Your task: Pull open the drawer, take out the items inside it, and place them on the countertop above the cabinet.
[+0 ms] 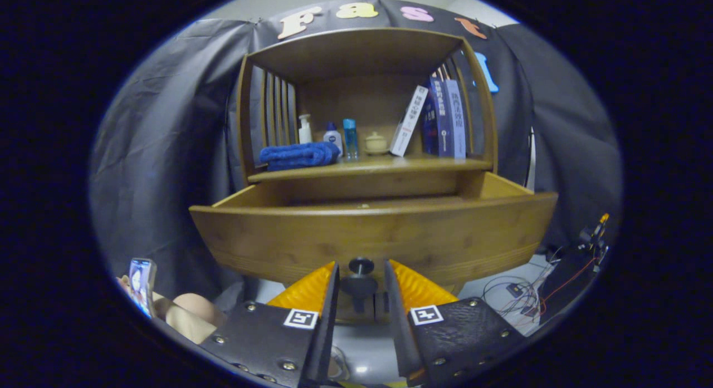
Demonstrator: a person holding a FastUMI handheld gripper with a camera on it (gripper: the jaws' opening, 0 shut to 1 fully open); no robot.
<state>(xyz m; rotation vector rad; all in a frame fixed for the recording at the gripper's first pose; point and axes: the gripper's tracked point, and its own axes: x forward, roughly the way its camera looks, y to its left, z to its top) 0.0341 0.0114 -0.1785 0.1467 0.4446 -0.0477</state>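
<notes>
While fingers [361, 274] flank its knob [360, 265], wooden drawer [373, 235] open

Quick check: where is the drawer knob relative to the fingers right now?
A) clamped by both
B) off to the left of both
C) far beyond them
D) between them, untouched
D: the knob sits between the fingers of the gripper, gaps showing on both sides, and the drawer is pulled out.
</notes>
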